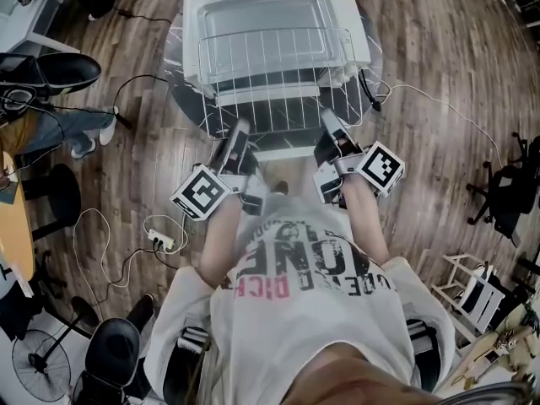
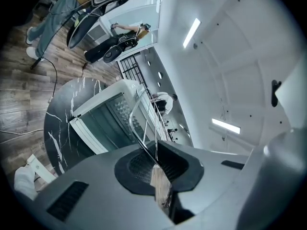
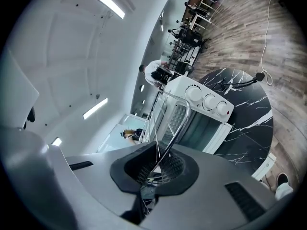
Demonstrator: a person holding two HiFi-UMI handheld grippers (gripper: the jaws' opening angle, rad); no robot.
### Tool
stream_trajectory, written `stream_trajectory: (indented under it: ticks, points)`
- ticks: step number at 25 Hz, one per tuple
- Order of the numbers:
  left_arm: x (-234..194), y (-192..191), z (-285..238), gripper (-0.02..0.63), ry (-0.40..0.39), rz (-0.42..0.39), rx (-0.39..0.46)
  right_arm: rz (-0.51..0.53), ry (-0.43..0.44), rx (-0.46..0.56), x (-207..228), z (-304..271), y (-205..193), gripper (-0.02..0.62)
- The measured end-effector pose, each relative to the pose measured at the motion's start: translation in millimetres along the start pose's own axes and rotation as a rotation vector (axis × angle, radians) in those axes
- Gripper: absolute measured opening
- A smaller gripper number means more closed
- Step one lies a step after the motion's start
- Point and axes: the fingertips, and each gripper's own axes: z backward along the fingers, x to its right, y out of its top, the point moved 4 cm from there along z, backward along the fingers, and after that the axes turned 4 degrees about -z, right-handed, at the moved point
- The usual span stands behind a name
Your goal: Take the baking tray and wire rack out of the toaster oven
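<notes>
The fingers of the left gripper (image 1: 239,137) and the right gripper (image 1: 329,126) are clamped on the near edge of the wire rack (image 1: 270,87). The rack reaches ahead of them to the white toaster oven (image 1: 196,24) on a black marble table (image 1: 184,108). Behind the fingers, the person's shirt (image 1: 295,298) reads "ONE", and a power strip (image 1: 162,240) lies on the floor.

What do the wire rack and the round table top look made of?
Wire rack: thin silvery rods with bright glints, so likely chromed or polished steel. Table top: glossy black with white veins, either marble or a marble-look laminate; the pictures can't say which.
</notes>
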Motion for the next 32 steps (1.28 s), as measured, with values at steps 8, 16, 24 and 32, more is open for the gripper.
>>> stream_trajectory:
  ticks: [8, 16, 24, 32]
  points:
    - [-6, 21, -20, 0.011, 0.027, 0.026, -0.018, -0.036, -0.021, -0.002, -7, -27, 7, 0.006]
    - [-17, 38, -36, 0.012, 0.066, 0.075, -0.034, -0.054, -0.038, -0.006, -12, -51, 11, 0.007]
    - [-23, 55, -56, 0.012, 0.071, 0.083, -0.049, -0.063, -0.053, 0.009, -13, -71, 18, 0.007]
    - [-28, 67, -69, 0.012, 0.054, 0.095, -0.066, -0.079, -0.048, 0.019, -16, -87, 22, 0.006]
